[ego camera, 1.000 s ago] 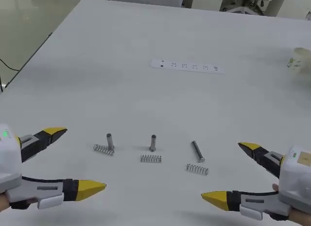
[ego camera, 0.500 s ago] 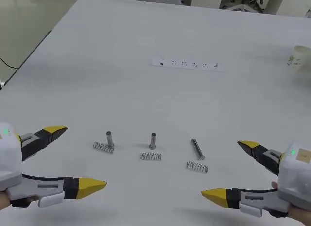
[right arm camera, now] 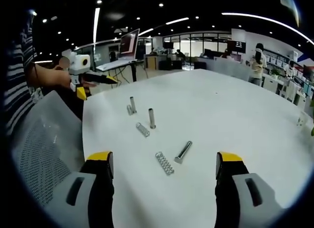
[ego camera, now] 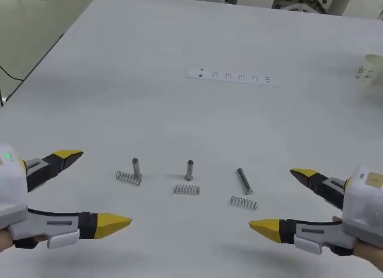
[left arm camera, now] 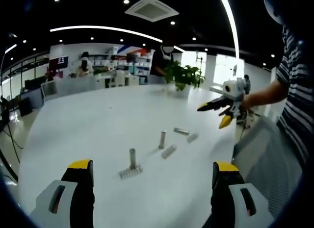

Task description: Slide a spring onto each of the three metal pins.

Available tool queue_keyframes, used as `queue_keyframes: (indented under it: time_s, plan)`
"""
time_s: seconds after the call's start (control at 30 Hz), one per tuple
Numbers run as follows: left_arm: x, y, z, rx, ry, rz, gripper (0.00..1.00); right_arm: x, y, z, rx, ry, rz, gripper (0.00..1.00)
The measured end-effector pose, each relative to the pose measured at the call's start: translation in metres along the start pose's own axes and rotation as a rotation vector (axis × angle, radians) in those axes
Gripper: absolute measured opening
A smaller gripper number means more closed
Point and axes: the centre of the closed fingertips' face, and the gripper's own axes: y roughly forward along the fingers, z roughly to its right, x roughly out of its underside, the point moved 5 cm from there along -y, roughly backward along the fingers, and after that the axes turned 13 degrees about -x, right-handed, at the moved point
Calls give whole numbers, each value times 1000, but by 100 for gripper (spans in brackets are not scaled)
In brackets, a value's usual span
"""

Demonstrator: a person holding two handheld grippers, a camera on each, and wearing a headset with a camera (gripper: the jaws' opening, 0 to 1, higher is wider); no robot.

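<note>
Three metal pins sit in a row on the white table. The left pin (ego camera: 135,167) and the middle pin (ego camera: 190,169) stand upright. The right pin (ego camera: 243,180) lies flat. A spring lies just in front of each: left spring (ego camera: 128,177), middle spring (ego camera: 186,189), right spring (ego camera: 243,202). My left gripper (ego camera: 96,187) hovers open to the left of the row, holding nothing. My right gripper (ego camera: 279,199) hovers open to the right of it, also holding nothing. The right gripper view has the lying pin (right arm camera: 183,151) and its spring (right arm camera: 164,163) nearest.
A white power strip (ego camera: 228,77) lies further back at mid-table. A small pale object (ego camera: 366,75) sits at the far right. The table's left edge (ego camera: 36,66) runs diagonally. A mesh chair (left arm camera: 265,154) and the person's striped sleeve are close behind the near edge.
Pins and springs lie where they were. Both grippers stay open in about the same places; only the head view has shifted a little.
</note>
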Motion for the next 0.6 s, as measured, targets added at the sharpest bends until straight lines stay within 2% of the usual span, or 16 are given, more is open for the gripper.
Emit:
queue_keyframes:
  time_s: [0.6]
  plan:
    - [2,1,0,7,14,-2,98,-16,12,14,-21,39,-28,64]
